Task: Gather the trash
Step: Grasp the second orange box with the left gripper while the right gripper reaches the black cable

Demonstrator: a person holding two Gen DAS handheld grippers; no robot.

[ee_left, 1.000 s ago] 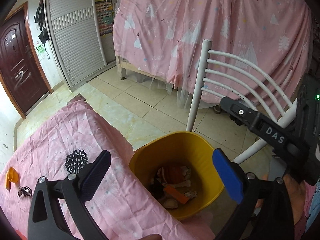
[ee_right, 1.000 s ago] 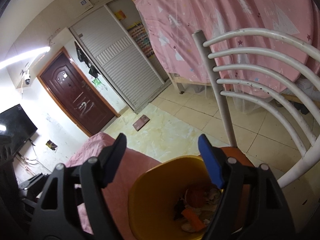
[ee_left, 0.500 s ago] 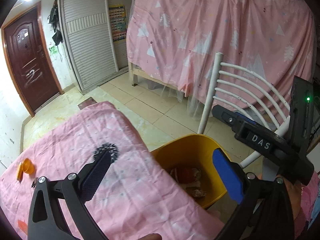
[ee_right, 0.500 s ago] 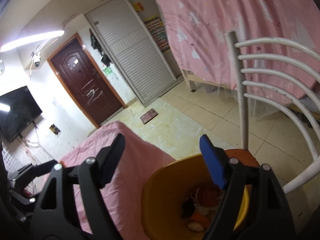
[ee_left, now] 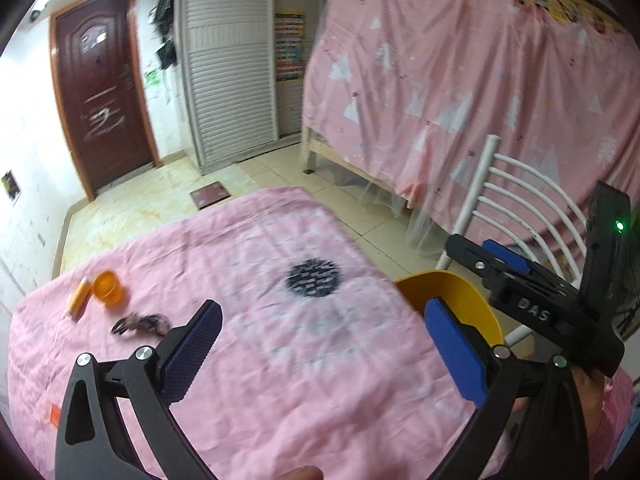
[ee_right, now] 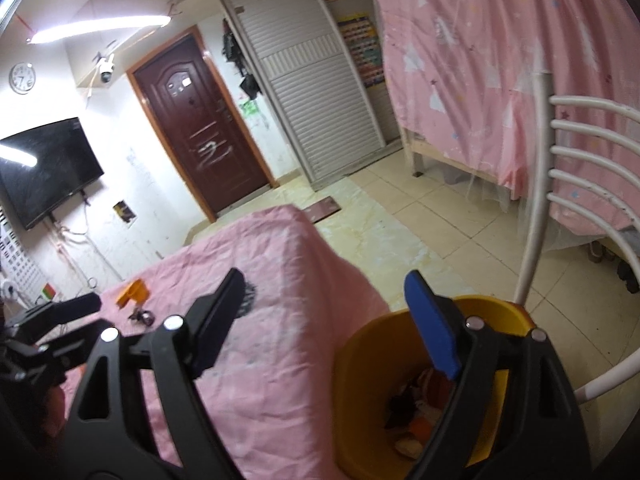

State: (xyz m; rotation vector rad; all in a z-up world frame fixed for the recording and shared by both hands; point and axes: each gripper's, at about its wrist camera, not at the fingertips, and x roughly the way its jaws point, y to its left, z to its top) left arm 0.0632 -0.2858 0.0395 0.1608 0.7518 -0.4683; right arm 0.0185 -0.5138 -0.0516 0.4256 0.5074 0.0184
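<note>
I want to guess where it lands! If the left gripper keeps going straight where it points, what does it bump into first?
Probably the pink tablecloth, near the black spiky round thing. The left gripper is open and empty, angled down at the cloth. Depth is hard to judge.

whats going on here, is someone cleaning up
A person with a two-finger gripper in each hand is collecting trash. Both the left gripper and the right gripper are open and empty. The yellow bin beside the pink-covered table already holds scraps. An orange cap, an orange tube and a dark tangled item lie on the cloth.
</note>
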